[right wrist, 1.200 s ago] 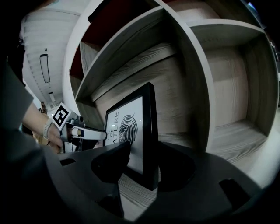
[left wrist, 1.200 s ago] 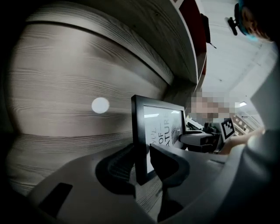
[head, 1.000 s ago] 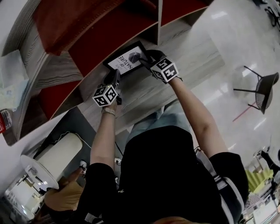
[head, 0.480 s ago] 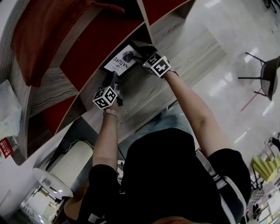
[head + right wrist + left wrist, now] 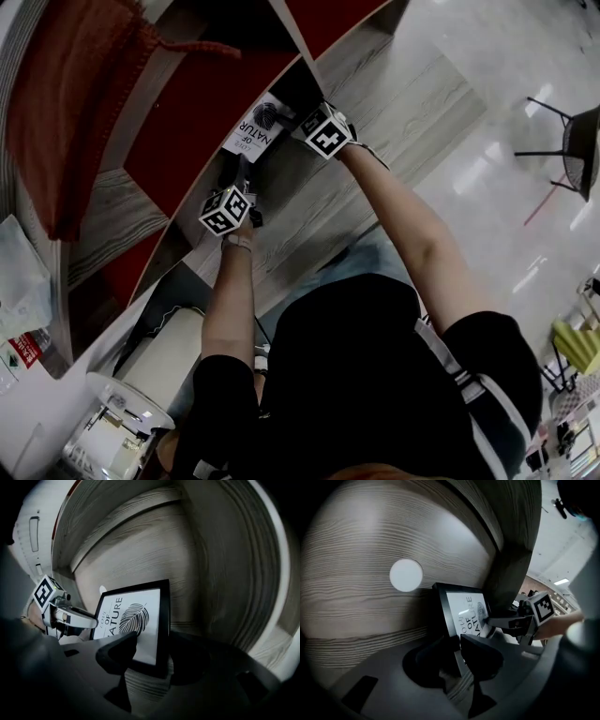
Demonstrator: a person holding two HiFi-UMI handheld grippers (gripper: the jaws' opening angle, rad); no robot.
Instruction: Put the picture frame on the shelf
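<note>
The left tongs (image 5: 457,645) are clamped on the lower edge of the black-framed picture with a white printed sheet (image 5: 465,613). One jaw is in front of the frame and one behind. This grip seems meant to steady the frame while the other side lets go. The right tongs (image 5: 152,654) straddle the opposite lower corner with their jaws opening. The front jaw lies over the glass and the back jaw sits behind the frame, and neither looks to be pressing any longer.

The frame stands inside a compartment of the grey wood-grain shelf (image 5: 140,688). Its bottom edge rests on the shelf board and its back is near the rear panel, so the placing looks nearly finished.

The printed face points out of the shelf toward the person. In both gripper views the lettering climbs upward, so the frame may be turned on its side. It looks slightly taller than wide, which suggests the long axis is roughly upright, though the wide lens makes this uncertain.
</note>
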